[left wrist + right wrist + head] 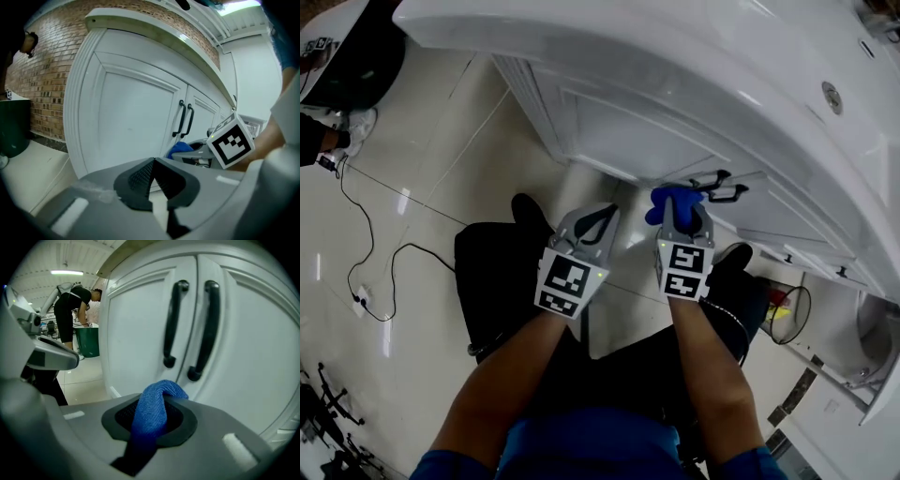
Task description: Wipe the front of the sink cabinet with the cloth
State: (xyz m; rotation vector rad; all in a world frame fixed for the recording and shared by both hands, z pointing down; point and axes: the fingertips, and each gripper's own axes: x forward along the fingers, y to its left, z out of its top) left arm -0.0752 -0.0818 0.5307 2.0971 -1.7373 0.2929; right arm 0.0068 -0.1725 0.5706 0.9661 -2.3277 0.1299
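the white sink cabinet (609, 122) stands just ahead of both grippers. the left gripper (153, 168) hovers beside the right one, facing the left door panel, its jaws drawn together on nothing. the right gripper (157, 411) points at the pair of black door handles (172, 324), close to them, its jaws pinched on the blue cloth (152, 404), which bulges out past the tips toward the doors.

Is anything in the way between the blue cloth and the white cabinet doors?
Nothing visible. The right gripper holds the blue cloth facing the cabinet doors, near their black handles, with only air between.
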